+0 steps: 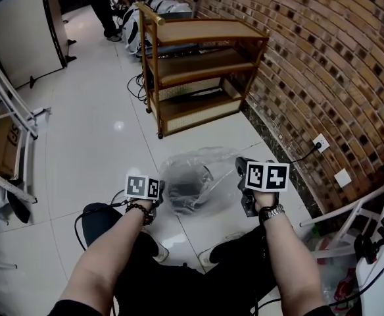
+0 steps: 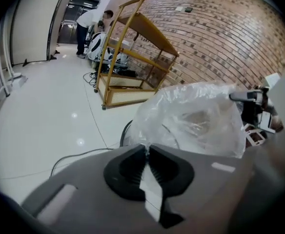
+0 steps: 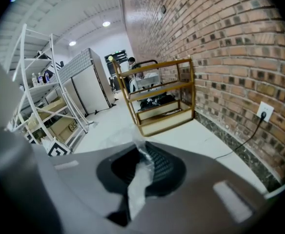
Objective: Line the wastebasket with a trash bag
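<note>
A clear trash bag point(image 1: 193, 166) billows over a dark wastebasket point(image 1: 189, 184) on the white floor between my two grippers. My left gripper point(image 1: 158, 195) is at the bag's left edge and shut on the film; in the left gripper view the bag point(image 2: 193, 116) rises just past the closed jaws point(image 2: 146, 151), with the basket's black rim point(image 2: 125, 131) beside it. My right gripper point(image 1: 243, 180) is at the bag's right edge. In the right gripper view a strip of the bag's film point(image 3: 138, 179) is pinched between the shut jaws point(image 3: 142, 155).
A wooden shelf cart point(image 1: 198, 64) stands beyond the basket against the brick wall point(image 1: 323, 64), which has a socket point(image 1: 321, 141) with a cable. White racks point(image 1: 11, 117) line the left side. A person point(image 1: 103, 2) is far back. A black cable point(image 2: 74, 156) lies on the floor.
</note>
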Available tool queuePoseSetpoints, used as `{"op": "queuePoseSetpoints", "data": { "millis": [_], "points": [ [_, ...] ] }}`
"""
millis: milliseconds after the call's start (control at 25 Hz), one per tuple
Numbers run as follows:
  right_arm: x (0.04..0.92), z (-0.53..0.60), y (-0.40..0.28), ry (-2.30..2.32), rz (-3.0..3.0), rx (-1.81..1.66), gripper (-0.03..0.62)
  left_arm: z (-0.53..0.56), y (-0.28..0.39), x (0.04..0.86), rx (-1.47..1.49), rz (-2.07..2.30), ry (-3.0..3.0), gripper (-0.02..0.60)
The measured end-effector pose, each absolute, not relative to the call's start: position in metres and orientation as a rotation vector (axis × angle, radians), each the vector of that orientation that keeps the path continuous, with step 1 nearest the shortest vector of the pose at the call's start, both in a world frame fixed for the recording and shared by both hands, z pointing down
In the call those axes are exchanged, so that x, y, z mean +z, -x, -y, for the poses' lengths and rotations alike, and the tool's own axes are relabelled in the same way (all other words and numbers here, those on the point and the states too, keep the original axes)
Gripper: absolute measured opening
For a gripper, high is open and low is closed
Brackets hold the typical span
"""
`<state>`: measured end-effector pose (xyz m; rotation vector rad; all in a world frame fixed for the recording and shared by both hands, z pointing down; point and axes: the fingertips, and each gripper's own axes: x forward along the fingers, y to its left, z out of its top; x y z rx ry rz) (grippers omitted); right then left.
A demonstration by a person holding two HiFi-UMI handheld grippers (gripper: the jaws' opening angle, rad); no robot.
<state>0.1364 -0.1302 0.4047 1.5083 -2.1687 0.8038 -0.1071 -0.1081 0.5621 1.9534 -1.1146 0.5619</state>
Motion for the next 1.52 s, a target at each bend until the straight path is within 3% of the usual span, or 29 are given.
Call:
{"op": "queuePoseSetpoints", "data": {
  "millis": [560,1320,1520],
  "points": [
    [0.445,0.120,-0.129,-1.459,2.161,0.955,0.003,0.111,0.129,0.489,0.750,1.085,-2.054,0.002],
    [0.515,0.120,-0.124,-1.445,2.141,0.747,0.006,0.123,0.126,0.530,0.886,1.069,-2.052,0.010],
    [0.544,0.118,-0.122,-1.381,2.100,0.783,0.106,0.130,0.122,0.546,0.916,1.046,-2.051,0.058]
  ]
}}
